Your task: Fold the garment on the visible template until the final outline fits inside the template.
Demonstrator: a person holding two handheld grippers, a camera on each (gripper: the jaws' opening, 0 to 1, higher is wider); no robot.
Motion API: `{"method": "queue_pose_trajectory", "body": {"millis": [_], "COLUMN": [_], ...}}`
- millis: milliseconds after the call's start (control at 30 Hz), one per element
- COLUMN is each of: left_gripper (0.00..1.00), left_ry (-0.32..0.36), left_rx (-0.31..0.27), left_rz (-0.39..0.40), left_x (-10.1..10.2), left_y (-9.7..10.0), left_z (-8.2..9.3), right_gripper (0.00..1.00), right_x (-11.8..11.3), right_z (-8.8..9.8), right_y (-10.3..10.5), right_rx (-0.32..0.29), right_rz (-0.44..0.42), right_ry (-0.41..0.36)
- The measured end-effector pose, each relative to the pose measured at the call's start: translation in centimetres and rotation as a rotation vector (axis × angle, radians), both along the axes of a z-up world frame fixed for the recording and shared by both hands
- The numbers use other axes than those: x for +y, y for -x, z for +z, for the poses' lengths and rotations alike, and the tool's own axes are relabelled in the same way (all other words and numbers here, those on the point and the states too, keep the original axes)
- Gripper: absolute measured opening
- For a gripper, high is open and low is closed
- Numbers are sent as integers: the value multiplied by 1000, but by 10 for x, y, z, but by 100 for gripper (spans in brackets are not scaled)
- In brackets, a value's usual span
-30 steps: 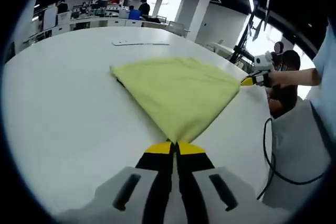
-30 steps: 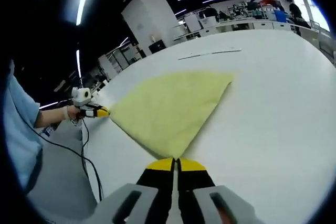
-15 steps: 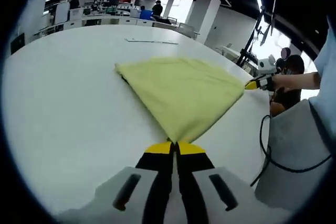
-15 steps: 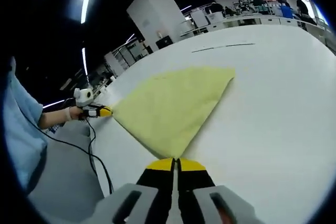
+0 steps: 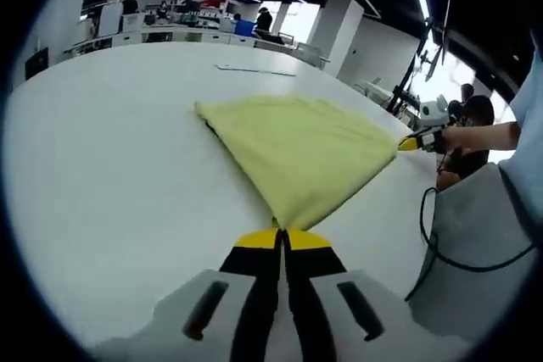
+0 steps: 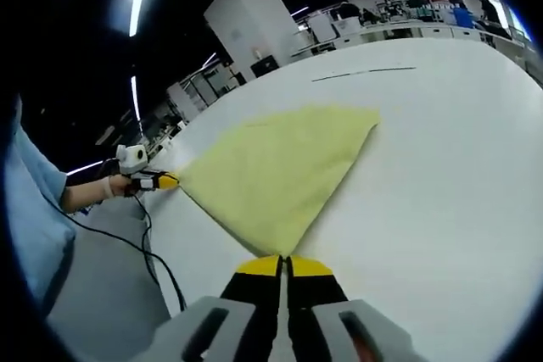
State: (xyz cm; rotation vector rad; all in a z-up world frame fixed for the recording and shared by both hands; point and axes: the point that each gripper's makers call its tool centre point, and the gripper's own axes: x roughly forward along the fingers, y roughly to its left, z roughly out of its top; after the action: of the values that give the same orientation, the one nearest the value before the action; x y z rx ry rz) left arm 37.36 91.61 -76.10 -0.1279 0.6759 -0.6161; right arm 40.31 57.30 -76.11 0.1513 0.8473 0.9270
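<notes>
A pale yellow garment (image 5: 297,150) lies folded flat on the white table (image 5: 102,184), stretched between the two grippers. My left gripper (image 5: 281,231) is shut on the corner nearest it. The right gripper (image 5: 409,143) enters from the right edge of the left gripper view, pinching the opposite near corner. In the right gripper view the same yellow garment (image 6: 276,175) spreads ahead, my right gripper (image 6: 283,258) is shut on its corner, and the left gripper (image 6: 163,181) holds the far left corner. A thin dark line (image 6: 363,73), perhaps the template's edge, lies far beyond the cloth.
A person's sleeve and hand (image 6: 85,192) hold the left gripper, and a black cable (image 6: 153,269) hangs by the table edge. Desks and people (image 5: 170,27) stand far behind. A seated person (image 5: 462,137) is off the table's right side.
Both views have shifted slightly with the hands. The garment stays held taut by its two near corners and looks unchanged on the table.
</notes>
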Motion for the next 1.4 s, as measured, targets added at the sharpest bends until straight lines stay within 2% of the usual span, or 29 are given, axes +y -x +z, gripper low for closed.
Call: {"method": "queue_pose_trajectory", "body": {"millis": [133,200,267,300,367,433,500,600,767,867,967,1133,1200,1233,1400], "left_gripper": [2,16,27,33,44,58,68,70,85,94,99,99,99,99,99], "left_ry": [-10,-39,-20,-18,-30,-28,-23,-18,-7,-5,-11,-20,-56,-69,-71], "left_rx": [9,6,-3,-9,-20,-15,-16,-29,-42,-54,-59,-87,-108,-102,-141], "left_rz": [-15,-12,4,12,22,31,43,55,38,22,25,9,16,16,52], "left_x": [0,6,10,12,15,16,18,18,12,9,7,-5,-7,-7,-8], "left_y": [1,-1,-3,-3,-5,-5,-6,-5,-1,3,6,9,8,9,8], "left_z": [0,-1,5,8,12,15,19,27,39,45,51,58,59,58,62], "right_gripper": [1,15,30,36,51,62,68,80,99,100,100,100,100,100,98], "right_x": [0,1,2,1,-1,-4,-6,-9,-13,-17,-24,-27,-25,-21,-26], "right_z": [6,17,27,31,35,37,40,45,51,53,56,56,60,68,76], "right_y": [2,2,3,0,1,2,1,2,4,7,8,9,12,9,11], "right_rx": [0,-33,-42,-86,-111,-110,-133,-144,-173,-187,-203,-210,-210,-250,-277], "right_rz": [1,-5,-17,-18,-21,-33,-42,-77,-115,-120,-145,-186,-193,-201,-239], "right_ry": [5,-12,-28,-10,4,18,26,18,41,58,64,48,50,21,-5]}}
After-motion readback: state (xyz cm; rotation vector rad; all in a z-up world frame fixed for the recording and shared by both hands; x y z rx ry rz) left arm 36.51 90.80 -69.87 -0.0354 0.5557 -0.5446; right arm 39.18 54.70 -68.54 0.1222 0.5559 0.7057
